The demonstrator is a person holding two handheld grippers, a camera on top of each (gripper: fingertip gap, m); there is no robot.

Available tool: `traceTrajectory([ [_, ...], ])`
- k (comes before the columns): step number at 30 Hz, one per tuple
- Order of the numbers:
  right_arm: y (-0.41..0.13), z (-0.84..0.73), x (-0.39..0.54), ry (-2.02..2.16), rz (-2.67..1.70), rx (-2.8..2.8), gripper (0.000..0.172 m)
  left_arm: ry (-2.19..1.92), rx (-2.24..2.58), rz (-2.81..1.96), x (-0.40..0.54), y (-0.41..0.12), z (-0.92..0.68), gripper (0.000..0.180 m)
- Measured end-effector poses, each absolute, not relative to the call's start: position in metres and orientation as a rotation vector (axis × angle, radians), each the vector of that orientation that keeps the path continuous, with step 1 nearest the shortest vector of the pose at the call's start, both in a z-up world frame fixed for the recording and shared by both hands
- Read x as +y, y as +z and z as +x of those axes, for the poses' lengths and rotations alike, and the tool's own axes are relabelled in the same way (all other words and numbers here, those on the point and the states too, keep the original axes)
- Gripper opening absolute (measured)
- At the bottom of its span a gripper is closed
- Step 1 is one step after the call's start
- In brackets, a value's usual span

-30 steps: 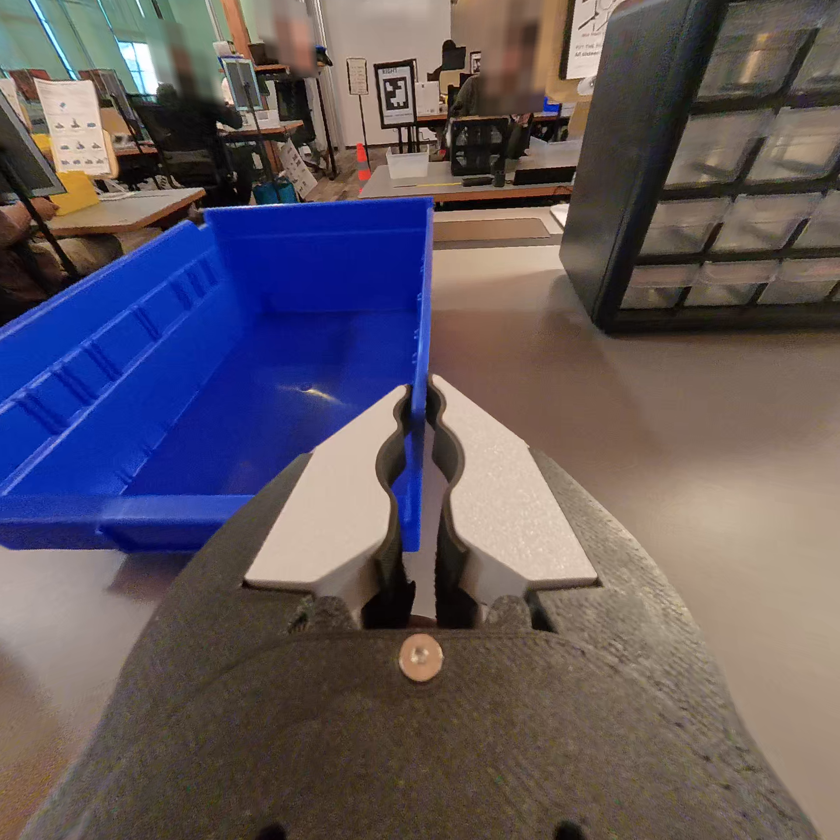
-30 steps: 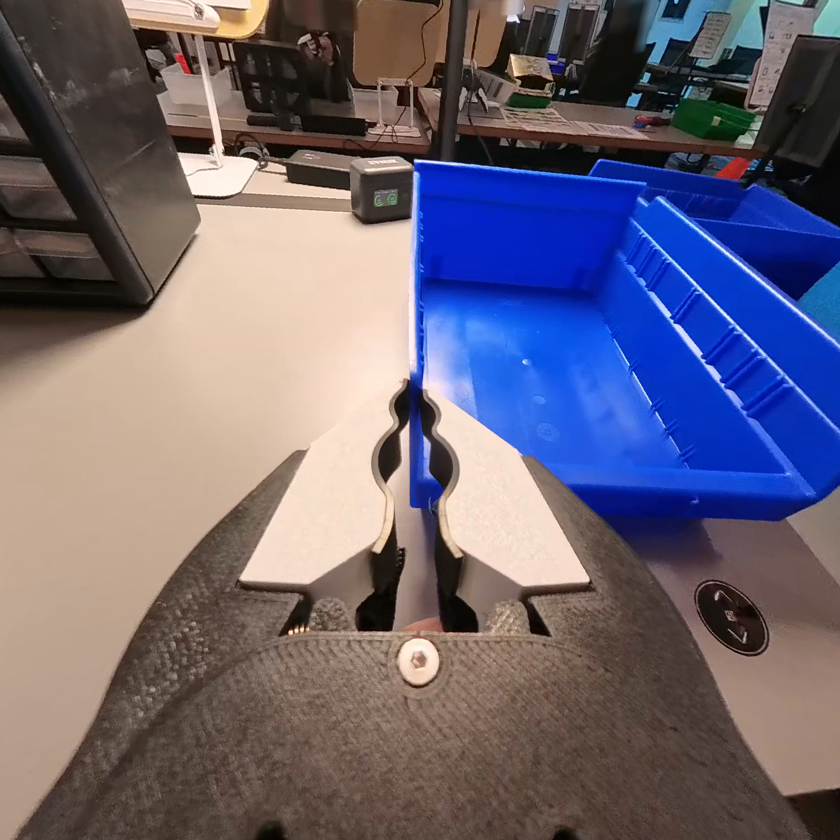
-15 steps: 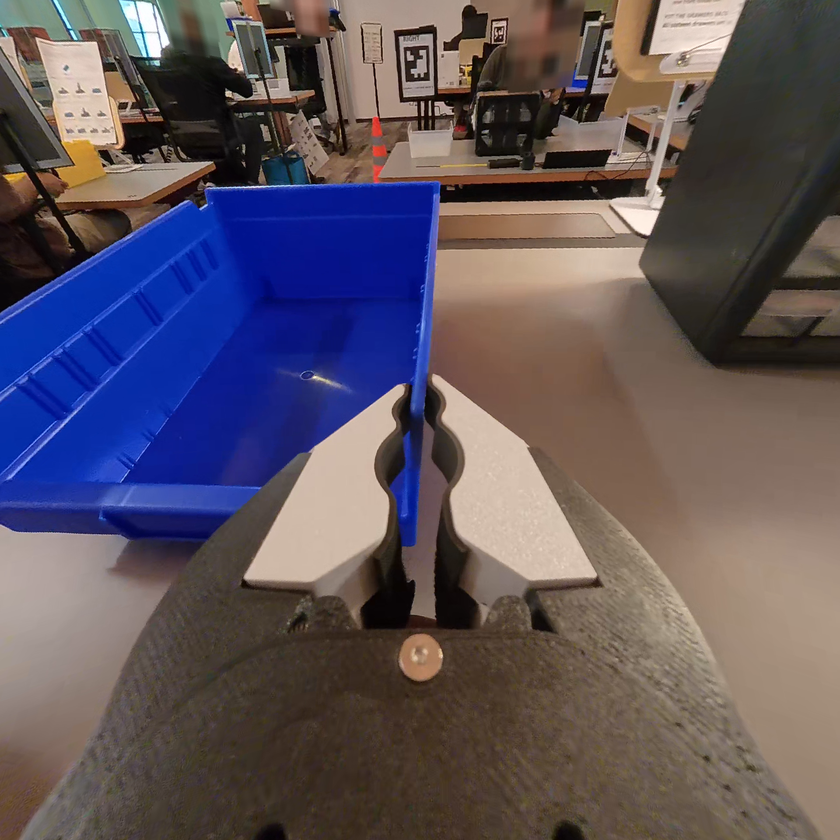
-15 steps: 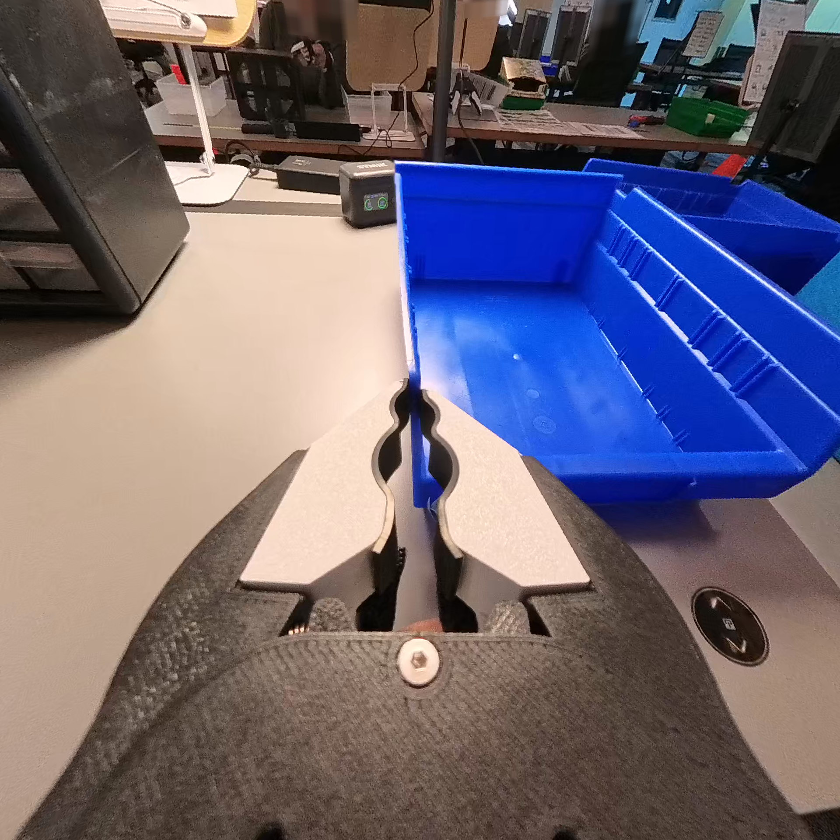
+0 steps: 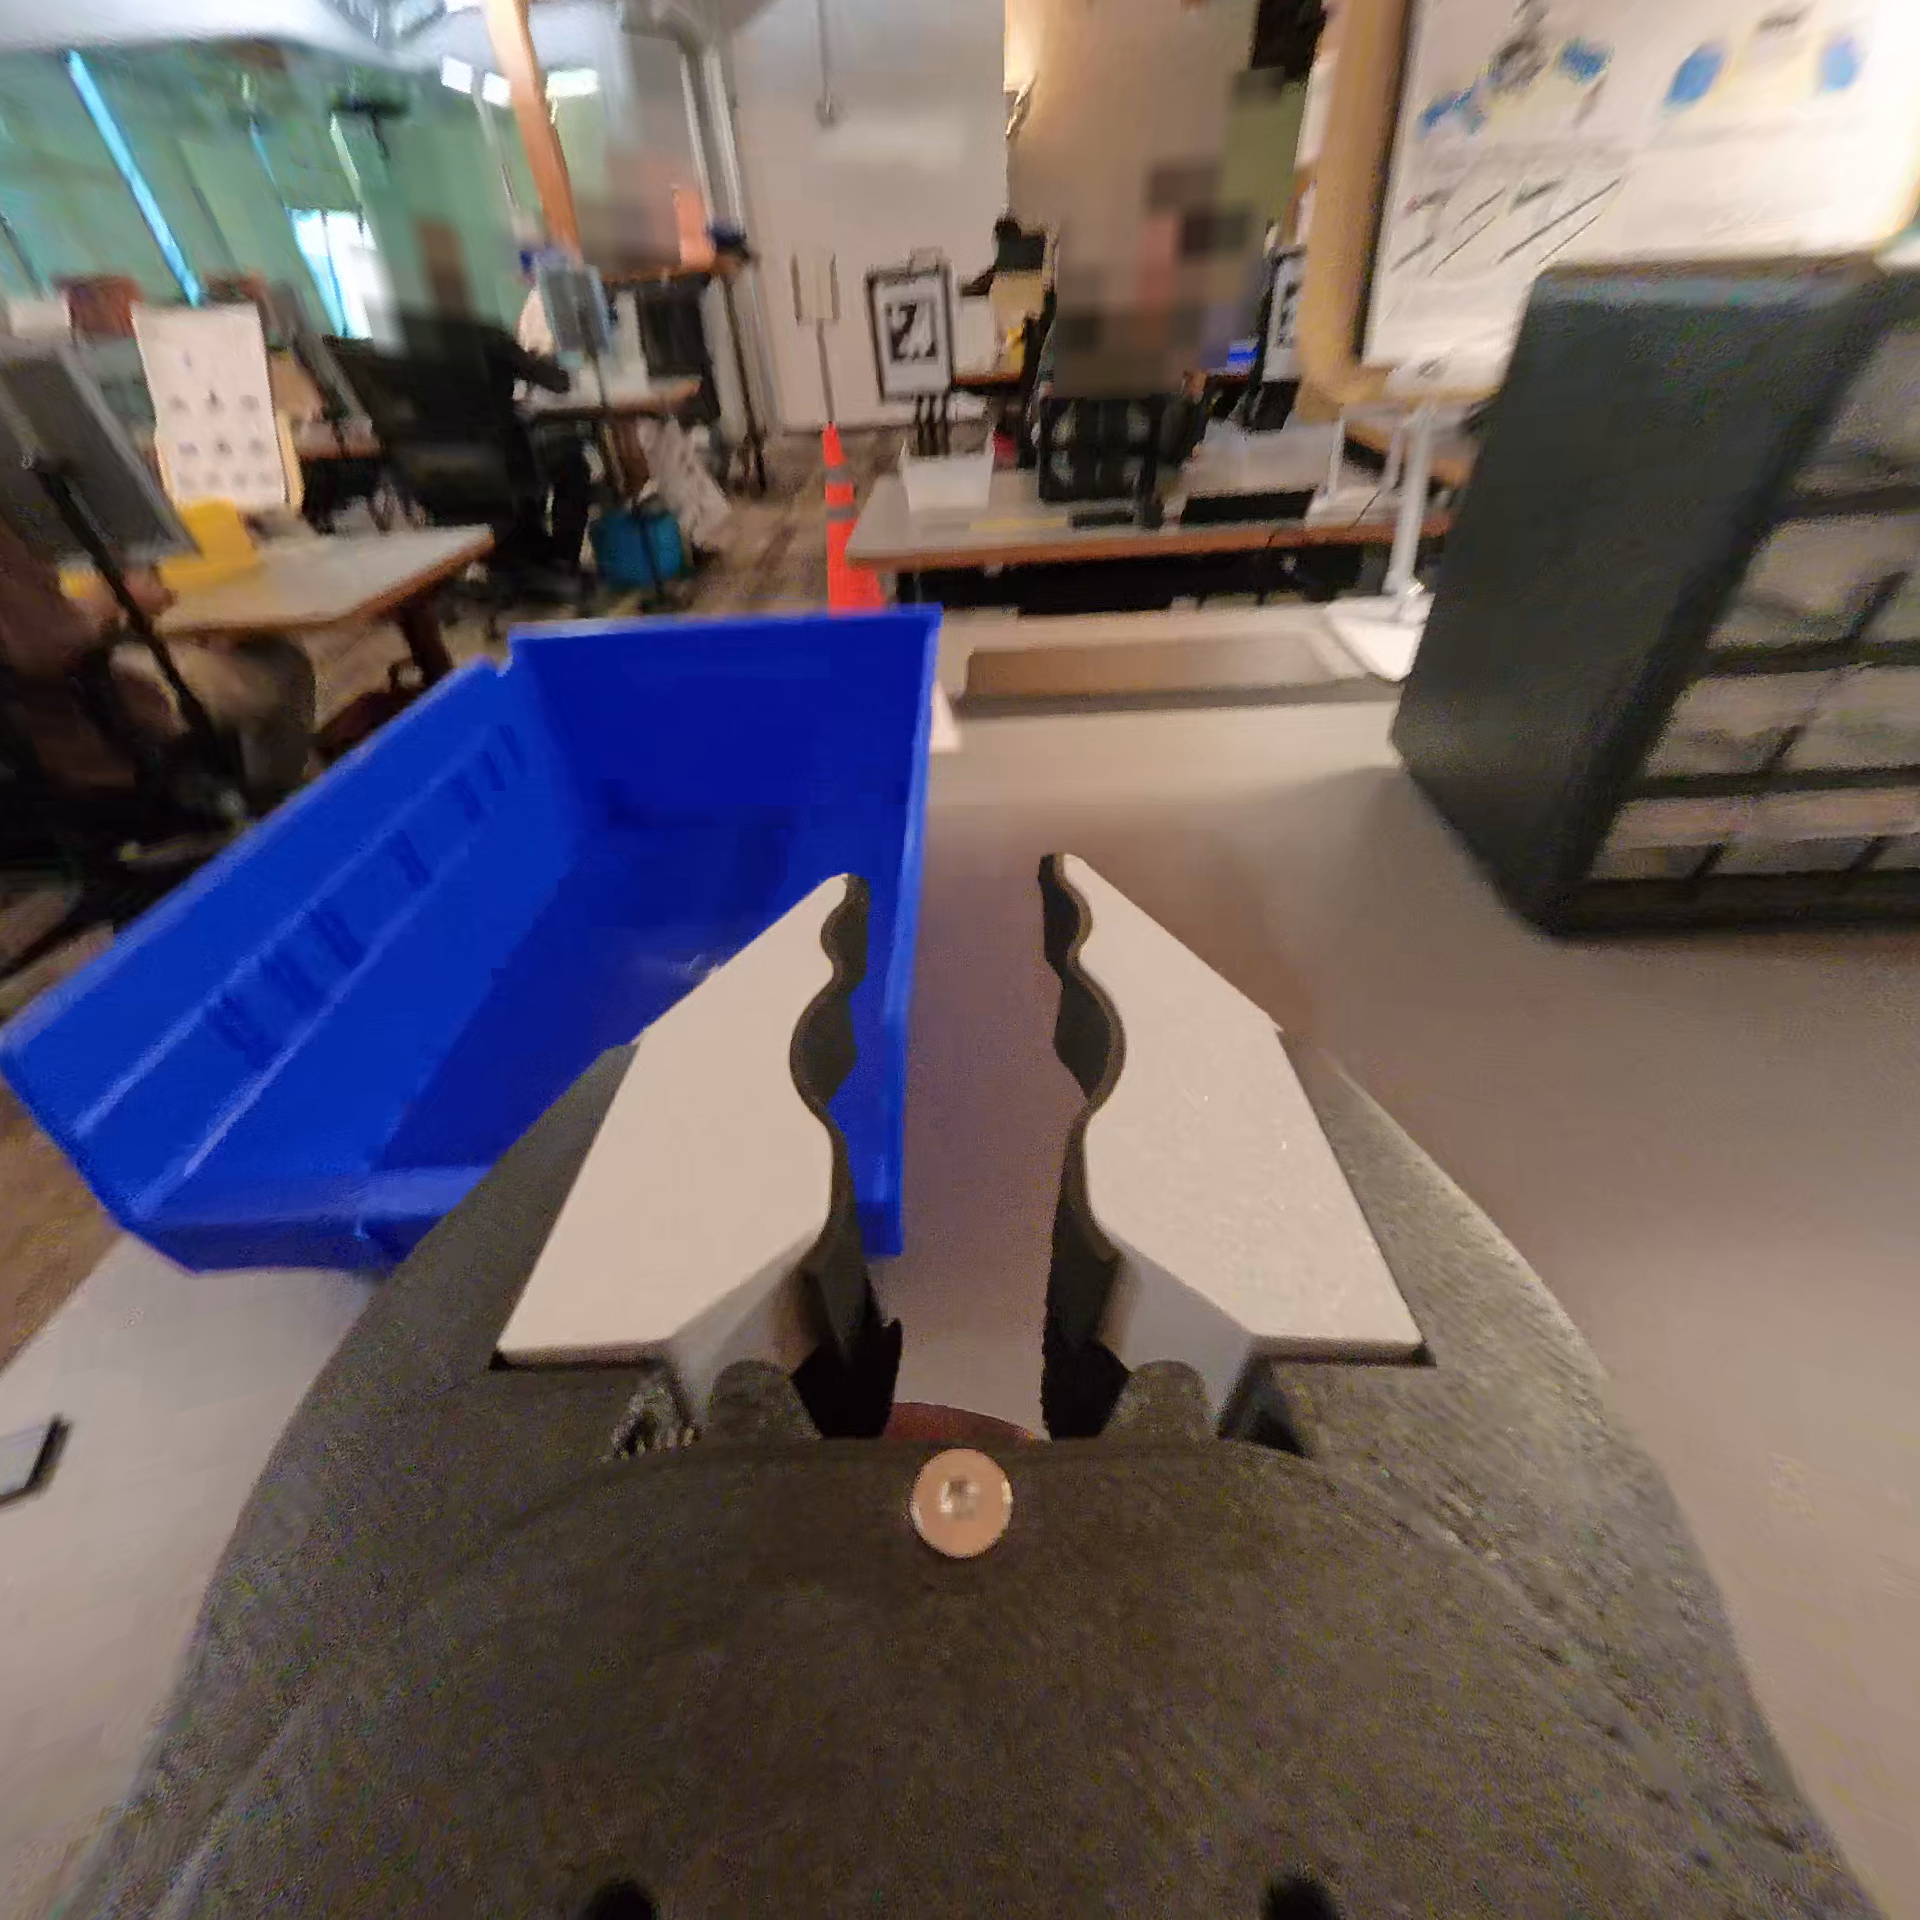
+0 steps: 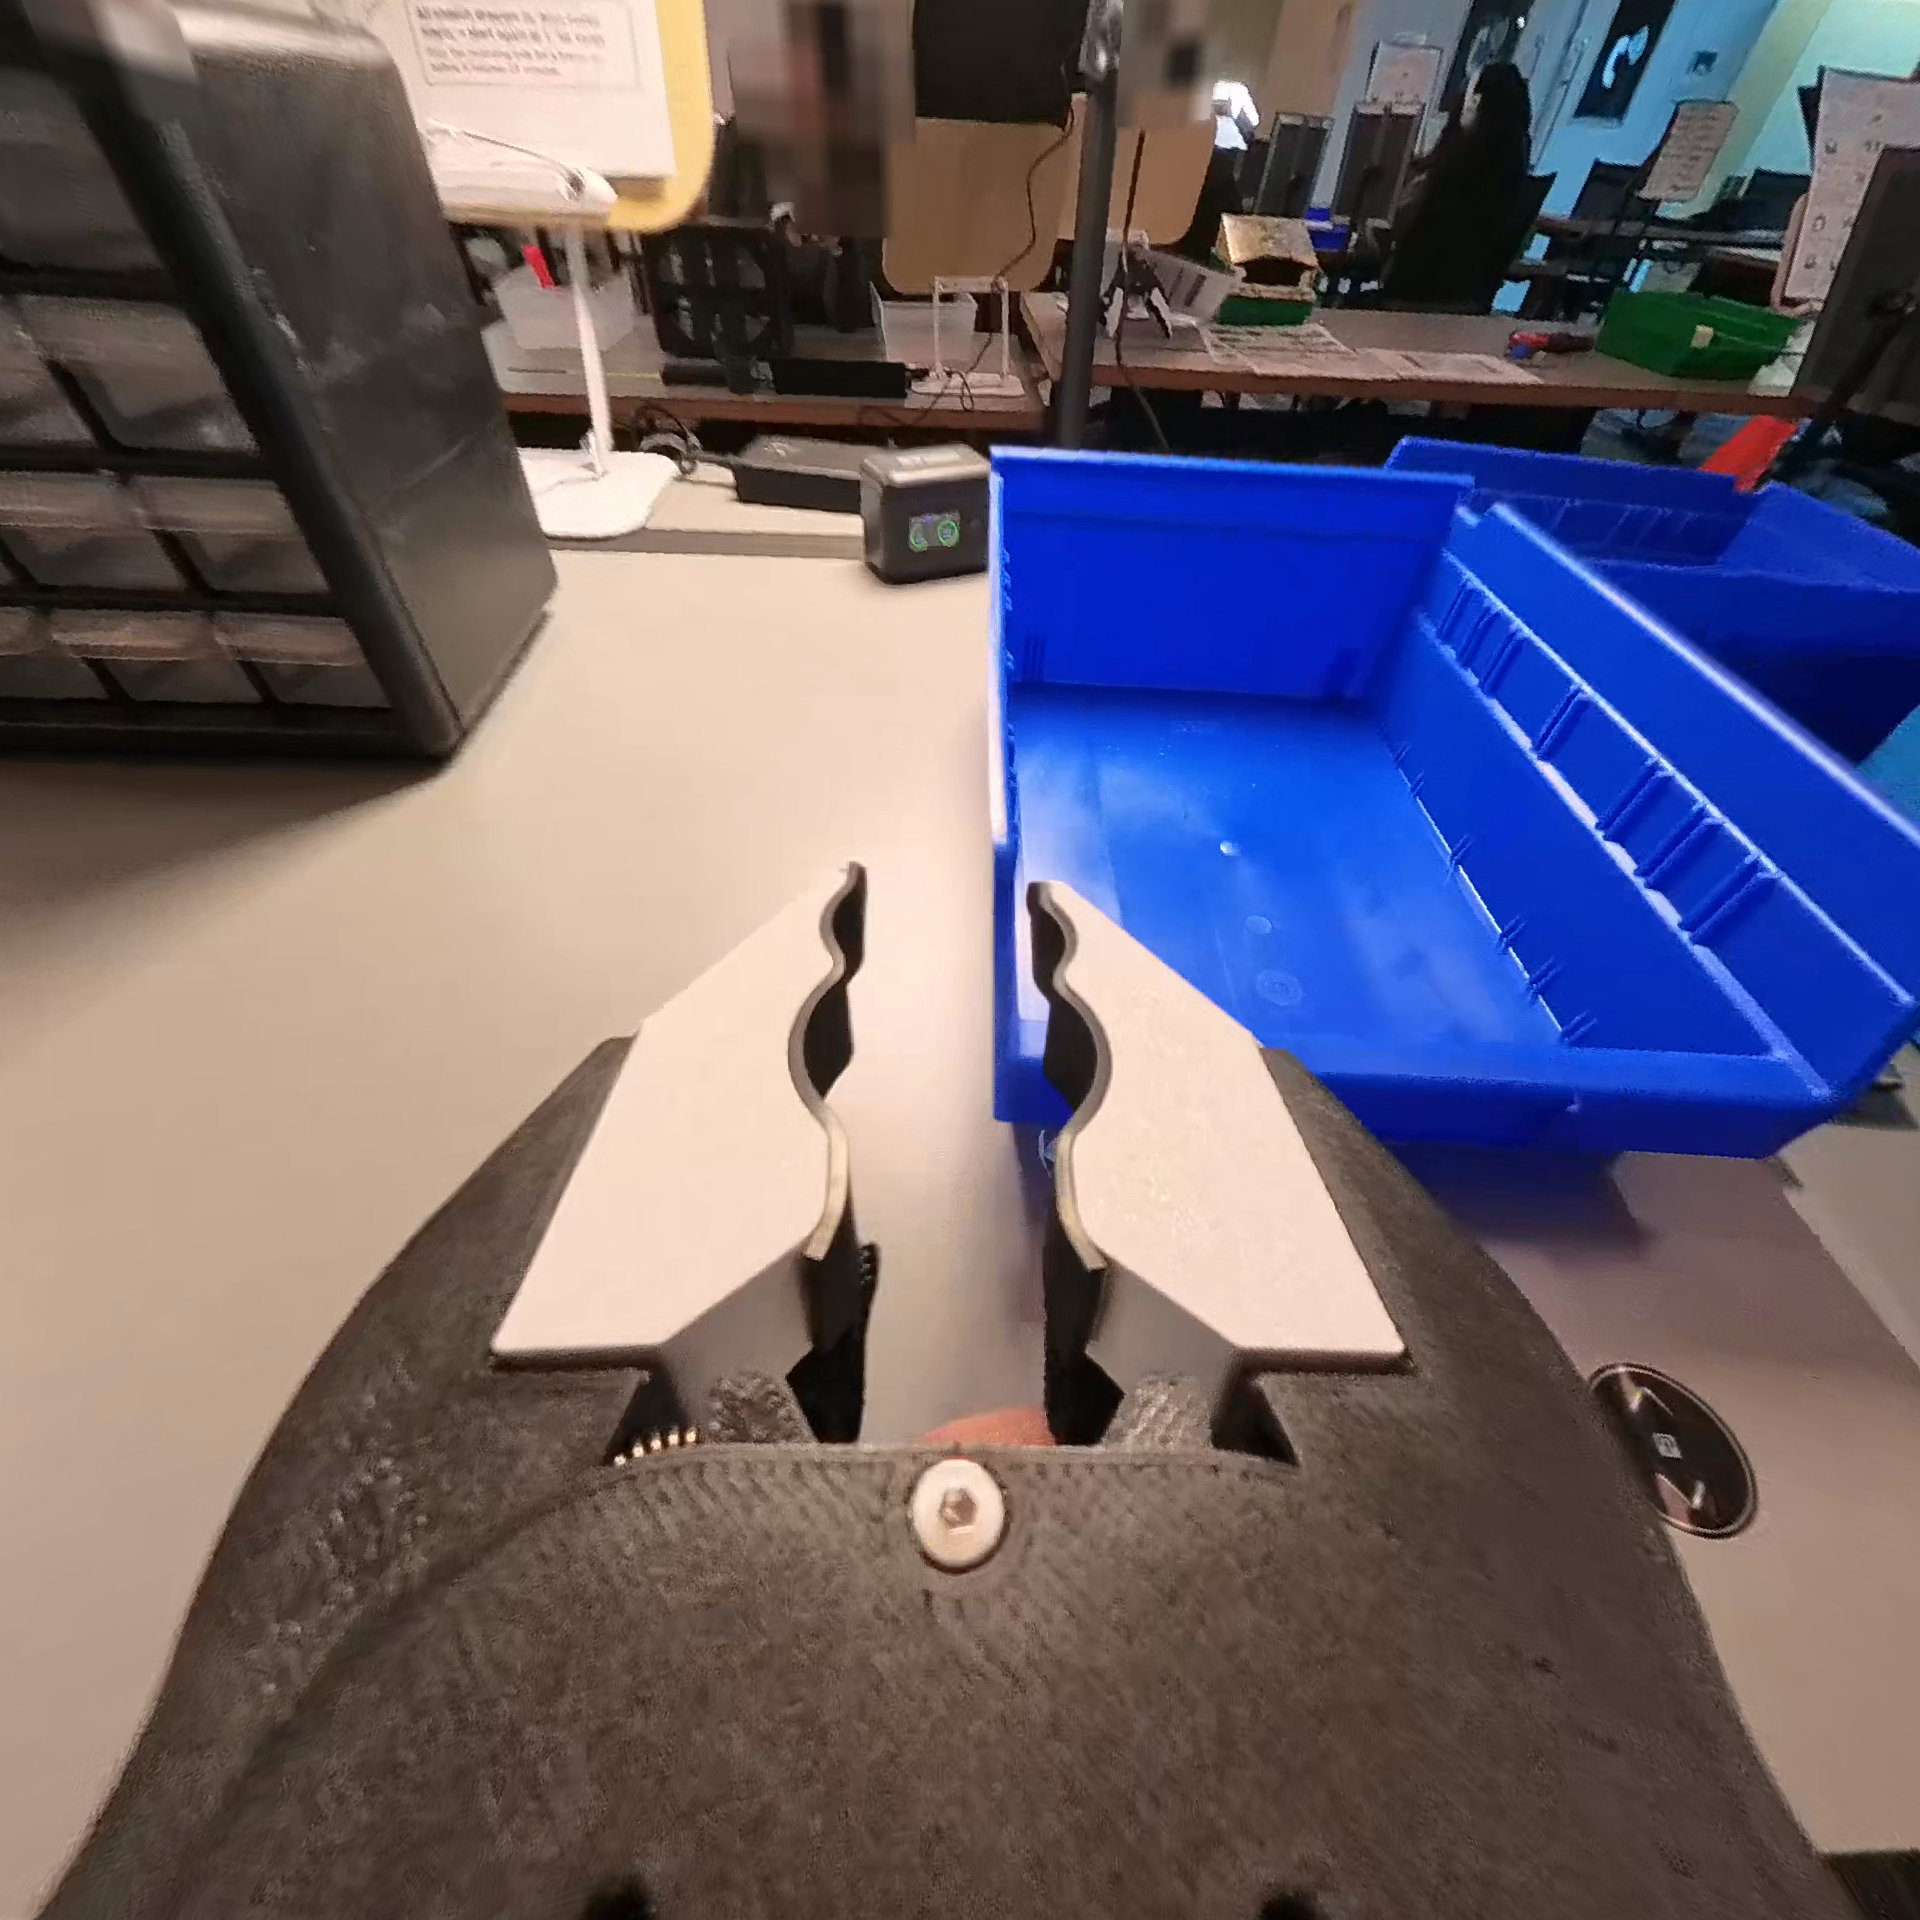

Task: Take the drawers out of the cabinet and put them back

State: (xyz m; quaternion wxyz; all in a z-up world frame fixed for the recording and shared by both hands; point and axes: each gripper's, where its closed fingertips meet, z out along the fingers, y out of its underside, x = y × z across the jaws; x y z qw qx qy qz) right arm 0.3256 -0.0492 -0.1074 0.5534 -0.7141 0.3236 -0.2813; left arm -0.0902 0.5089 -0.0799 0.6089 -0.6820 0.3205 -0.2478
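Standing apart, the left hand-held gripper has its jaws loosely astride the right wall of a blue bin on the counter, the drawer cabinet off right. In the right wrist view, the right hand-held gripper gapes likewise at another blue bin's left wall, the cabinet off left.

Bin left on table, cabinet far right.

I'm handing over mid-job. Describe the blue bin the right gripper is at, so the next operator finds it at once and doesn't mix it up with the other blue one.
On the grey table, look right of the black drawer cabinet. The bin is the long, empty blue one nearest the open right gripper, its side wall just by the right finger. The other blue bin sits behind it, farther right.
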Motion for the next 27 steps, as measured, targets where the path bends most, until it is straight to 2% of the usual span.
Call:
traceTrajectory([
  [5,-0.069,0.293,-0.005,-0.454,-1.612,0.62,0.038,-0.747,0.939,-1.396,0.448,-0.03,-0.04,0.039],
  [9,-0.04,0.265,0.079,-0.185,-1.562,0.421,0.039,-0.951,1.161,-1.314,0.421,-0.011,0.041,0.051],
  [13,-0.013,0.258,0.172,0.033,-1.501,0.302,0.04,-1.151,1.251,-1.226,0.418,0.032,0.127,0.064],
  [16,-0.012,0.265,0.227,0.13,-1.478,0.317,0.04,-1.19,1.381,-1.169,0.4,0.059,0.177,0.073],
  [20,-0.03,0.27,0.263,0.192,-1.424,0.369,0.04,-1.048,1.635,-1.12,0.365,0.052,0.218,0.074],
  [27,-0.072,0.279,0.252,0.209,-1.367,0.462,0.037,-0.875,1.804,-1.043,0.346,0.019,0.235,0.074],
])
